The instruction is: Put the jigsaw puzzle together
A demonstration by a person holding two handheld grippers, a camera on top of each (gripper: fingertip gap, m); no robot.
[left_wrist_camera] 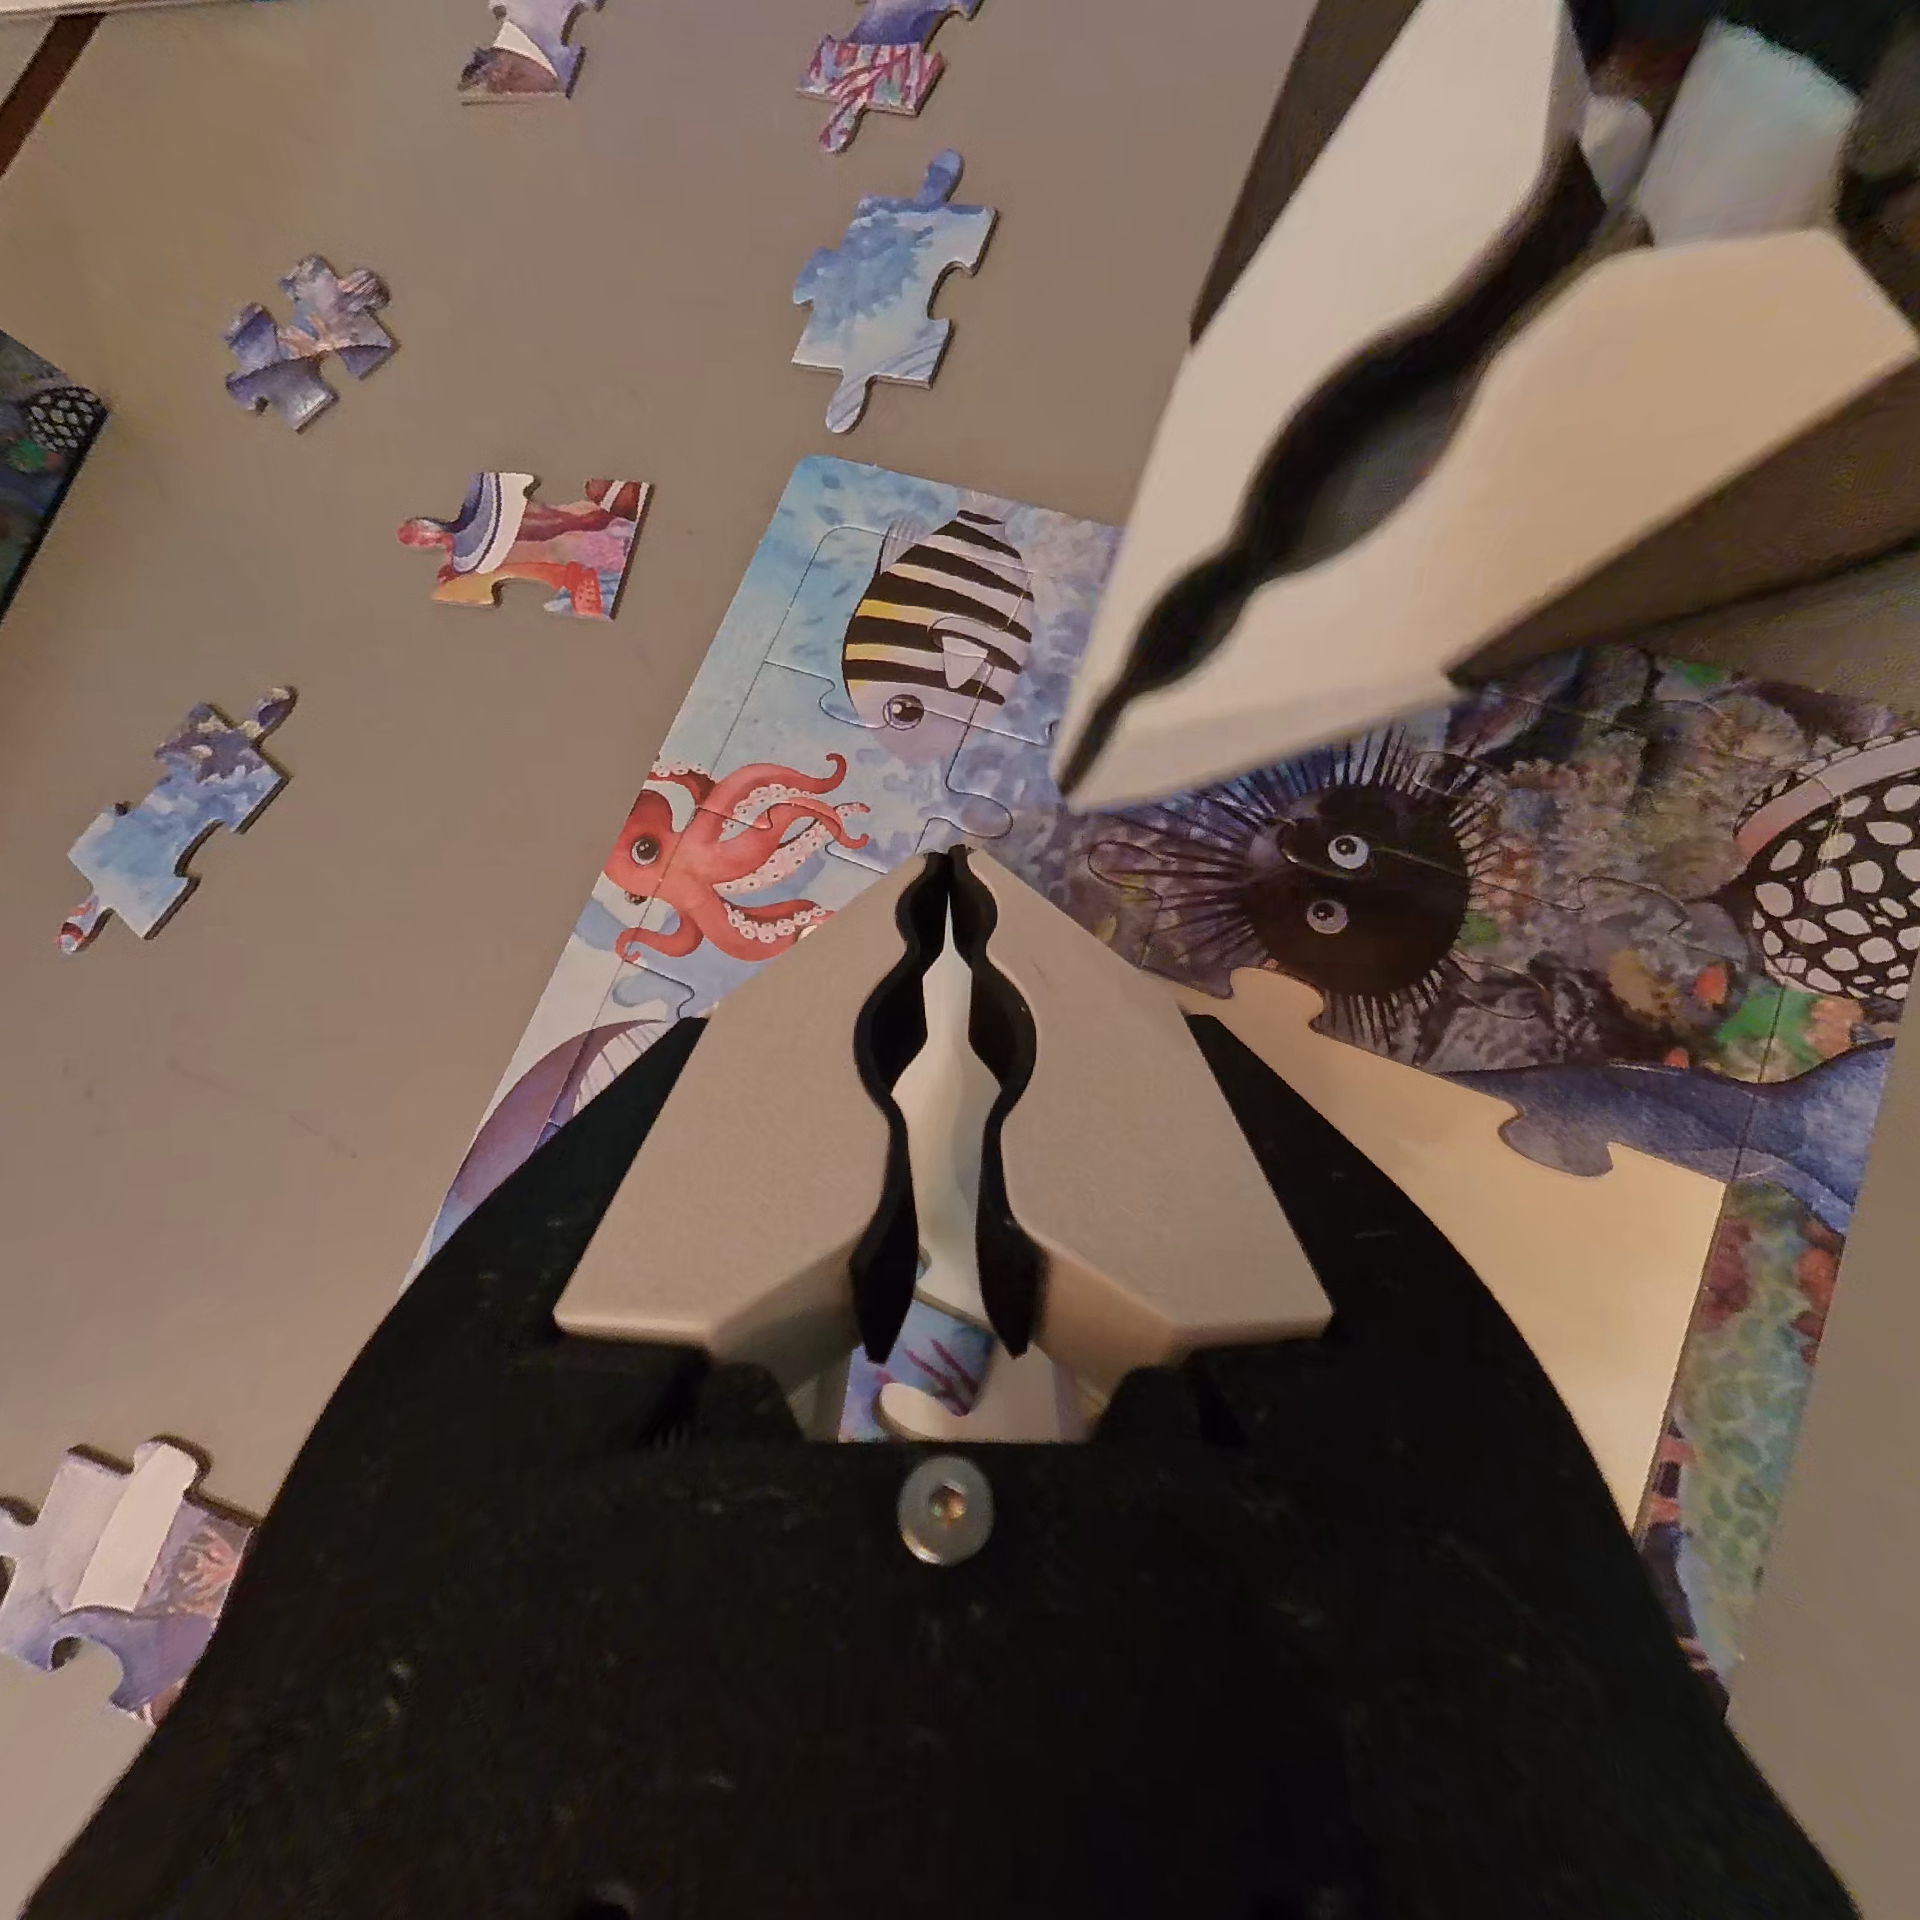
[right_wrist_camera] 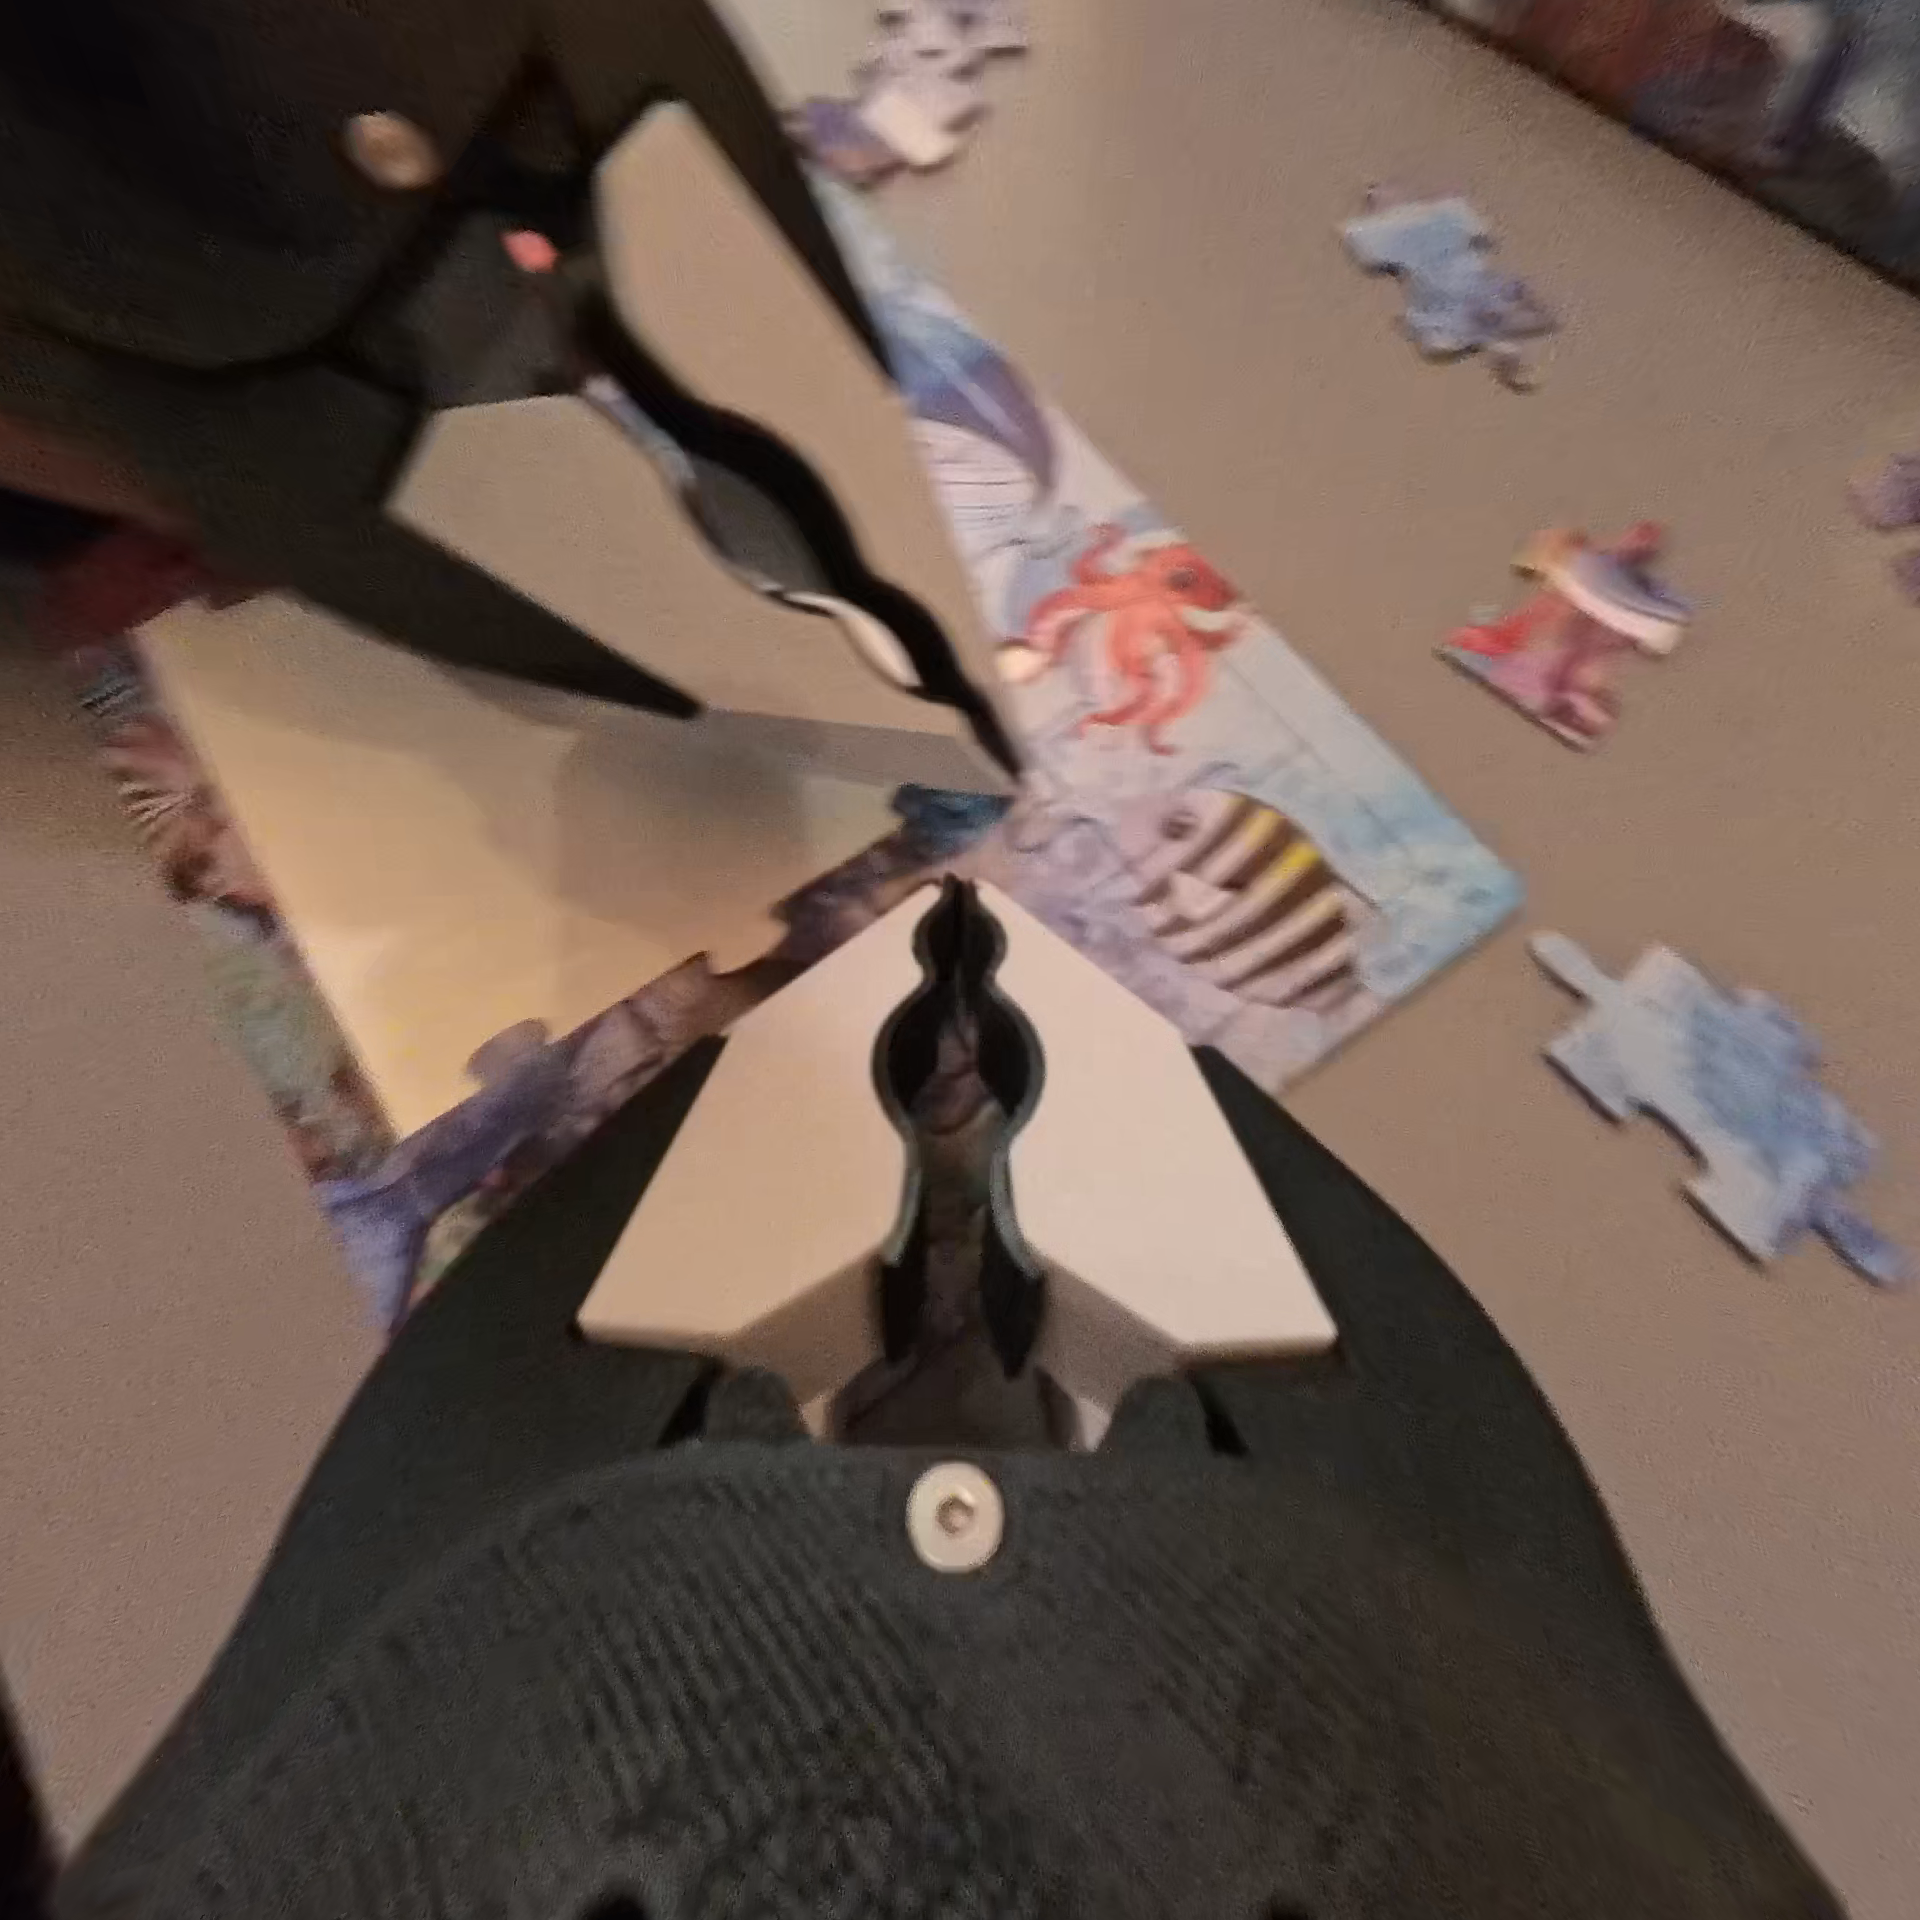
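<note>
The partly built jigsaw lies on the table as an open frame: a striped fish, a red octopus and a black sea urchin show, with bare table inside it. My left gripper is shut, its tips down on the jigsaw beside the octopus. My right gripper is shut too, its tip on the jigsaw just right of the fish. In the blurred right wrist view my right gripper sits over the frame's dark edge and the left gripper meets the jigsaw close ahead.
Several loose pieces lie left of the jigsaw: a blue one, a colourful one, a blue-purple one and one near my left gripper's body. A dark printed box edge sits at the far left. The grippers are tip to tip, or close to it. The black sea urchin sits 4 cm or so from the ends of my right fingers. The red octopus is about 4 cm from my left fingertips. It is also in sight in the right wrist view.
</note>
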